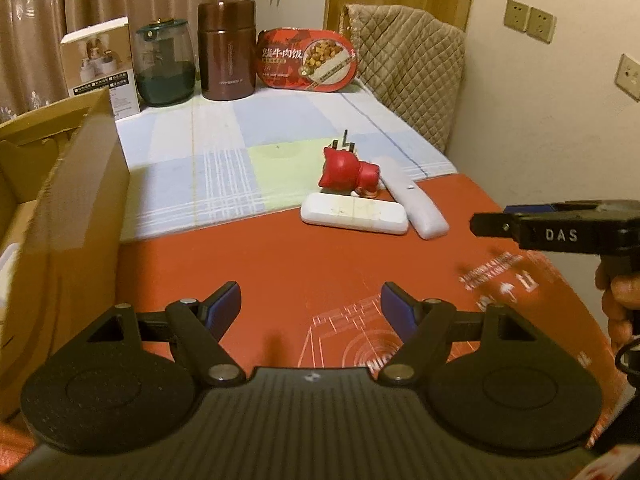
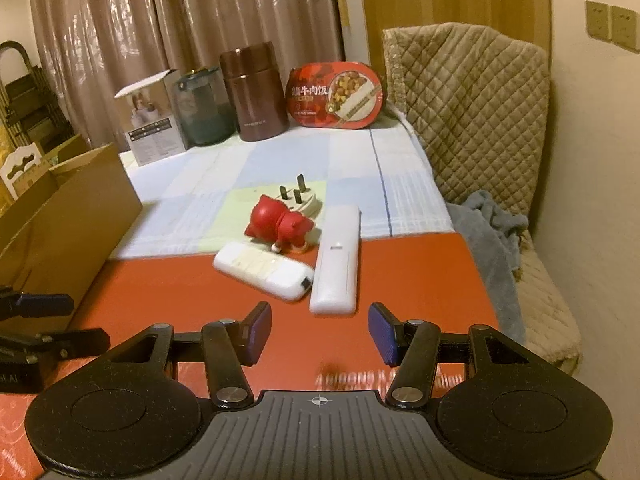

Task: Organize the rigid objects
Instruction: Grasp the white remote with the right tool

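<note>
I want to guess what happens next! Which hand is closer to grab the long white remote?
Probably the right. The right gripper has the white remote lying just ahead of its open fingers, while from the left gripper the remote sits farther off to the right.

Both wrist cameras look forward and down along their own fingers over the red table [image 1: 304, 248], sharing the white remote [image 2: 335, 266] mid-frame.

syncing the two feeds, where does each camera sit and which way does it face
Left wrist: on the left tongs, angled down over the red table; the right tongs and a hand show at right.
Right wrist: on the right tongs, facing likewise; the left tongs show at left.
Shared: red figurine, both white remotes.
</note>
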Motion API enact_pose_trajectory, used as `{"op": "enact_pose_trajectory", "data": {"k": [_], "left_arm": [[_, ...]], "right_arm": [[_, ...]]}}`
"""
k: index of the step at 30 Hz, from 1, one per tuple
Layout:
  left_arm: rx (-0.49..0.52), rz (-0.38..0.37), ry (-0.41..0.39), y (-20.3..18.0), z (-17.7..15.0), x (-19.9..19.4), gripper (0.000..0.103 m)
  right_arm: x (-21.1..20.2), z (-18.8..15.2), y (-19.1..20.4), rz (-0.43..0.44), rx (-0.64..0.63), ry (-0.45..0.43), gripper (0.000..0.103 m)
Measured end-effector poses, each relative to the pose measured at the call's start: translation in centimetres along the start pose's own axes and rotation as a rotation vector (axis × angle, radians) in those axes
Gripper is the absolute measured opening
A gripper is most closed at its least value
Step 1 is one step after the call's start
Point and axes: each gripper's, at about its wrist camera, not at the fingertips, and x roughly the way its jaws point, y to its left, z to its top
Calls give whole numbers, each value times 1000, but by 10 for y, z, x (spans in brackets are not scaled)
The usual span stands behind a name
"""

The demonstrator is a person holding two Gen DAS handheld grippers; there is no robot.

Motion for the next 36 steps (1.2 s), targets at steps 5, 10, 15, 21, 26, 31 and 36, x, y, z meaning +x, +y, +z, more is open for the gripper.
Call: {"op": "enact_pose_trajectory", "data": {"k": [5, 10, 15, 21, 26, 31, 36], "left_arm": [[-22, 15, 13, 2, 8, 31, 73], [-38, 12, 21, 4, 10, 53, 73], [-49, 8, 27, 9, 10, 68, 73], [-60, 9, 32, 11, 12, 82, 73], [-61, 11, 19, 11, 18, 88, 73], [-53, 12, 0, 11, 26, 91, 73], [-42, -1, -25, 10, 36, 92, 73]], "right_arm": [[42, 15, -10, -2, -2, 28, 51], [80, 24, -17, -30, 1, 49, 51], [104, 30, -25, -32, 18, 58, 51], [119, 35, -25, -40, -18, 56, 50], [131, 37, -13, -68, -92, 46, 44], [137, 37, -5, -101, -136, 45, 37], [135, 41, -14, -77, -53, 42, 36]]}}
